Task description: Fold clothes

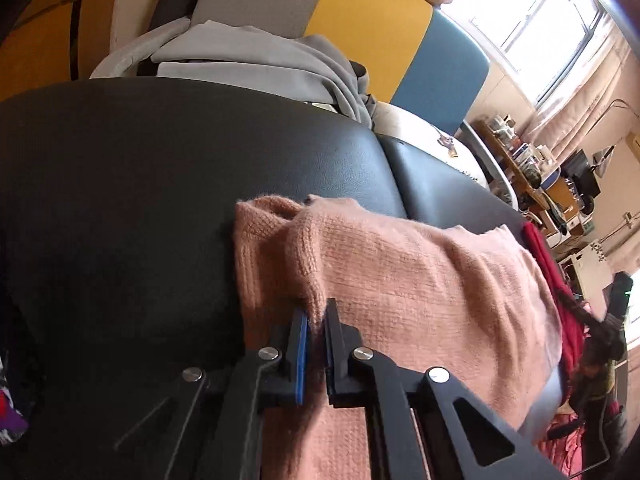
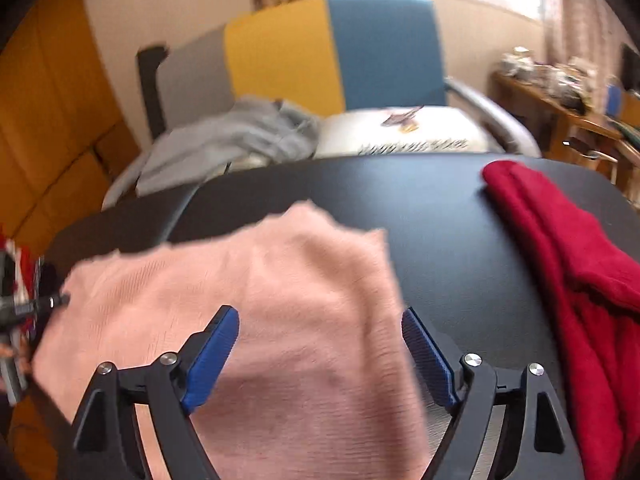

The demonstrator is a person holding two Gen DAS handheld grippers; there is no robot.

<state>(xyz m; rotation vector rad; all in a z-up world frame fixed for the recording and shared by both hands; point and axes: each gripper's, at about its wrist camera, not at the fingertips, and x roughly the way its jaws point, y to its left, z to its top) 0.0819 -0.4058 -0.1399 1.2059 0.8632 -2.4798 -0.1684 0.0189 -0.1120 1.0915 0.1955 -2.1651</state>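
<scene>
Black padded table (image 1: 168, 184) fills most of both views, its leather-like top split by a seam, and it carries the clothes I am working on. Behind it stands a panel in grey, yellow and blue (image 2: 312, 52) with a rumpled grey garment (image 1: 256, 56) heaped in front, probably set aside there.

On the table the pink knitted sweater (image 1: 408, 280) lies spread, with one part doubled over itself into a soft ridge near its far edge. That ridge runs straight into my left gripper (image 1: 316, 320), whose jaws are pinched nearly together on a pleat of the knit; I judge I hold it so to carry that part across the body of the sweater for a fold. My right gripper (image 2: 320, 344) hovers just above the sweater with its blue pads (image 2: 212, 356) spread wide and nothing between them, likely poised to pin or take the cloth near its right edge.

Beside the sweater, close to the table's right side, a red knit garment (image 2: 560, 256) lies bunched in long folds.

Whether the pinched part is a sleeve or a hem I cannot say: the gripper covers it. The right wrist view is smeared by blur, the sweater's near end is cut off below both frames, and a patterned scrap (image 1: 12, 412) at the far left is too partial to name.
</scene>
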